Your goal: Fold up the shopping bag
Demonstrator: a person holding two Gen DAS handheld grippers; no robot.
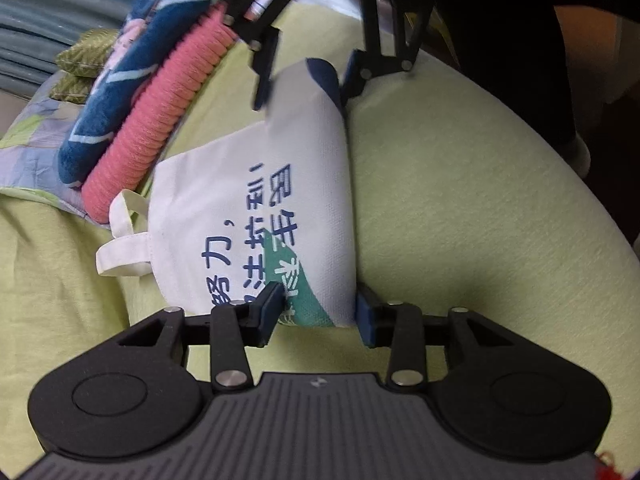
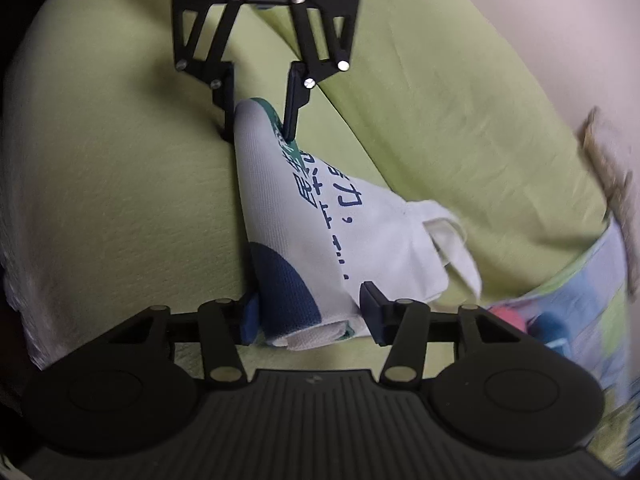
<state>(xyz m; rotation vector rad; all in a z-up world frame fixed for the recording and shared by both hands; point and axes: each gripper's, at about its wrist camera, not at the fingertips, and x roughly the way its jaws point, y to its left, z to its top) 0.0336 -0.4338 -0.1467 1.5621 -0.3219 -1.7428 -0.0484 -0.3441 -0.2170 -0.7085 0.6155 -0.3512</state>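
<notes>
On the far left of the left wrist view, folded cloths are stacked: a blue towel point(image 1: 132, 64) and a pink knit point(image 1: 160, 112) just beside it, both lying on a patterned sheet point(image 1: 28, 140). Next to them, on the pale green bed point(image 1: 460, 200), the bag point(image 1: 256, 216) is seen, white with blue lettering and a green patch, folded over into a narrow band, its handles point(image 1: 124, 240) spread out toward the pink knit. The near end of the bag, at the green patch, is straddled by the left gripper point(image 1: 316, 312), about half open; one pad touches the cloth, and whether it is pinched cannot be told. At the far end, by the dark blue patch, the right gripper point(image 1: 304, 80) is set around the fold, also about half open. From the right wrist view, that end of the bag point(image 2: 320, 232) is seen between the fingers of the right gripper point(image 2: 308, 312), with both pads against it.
</notes>
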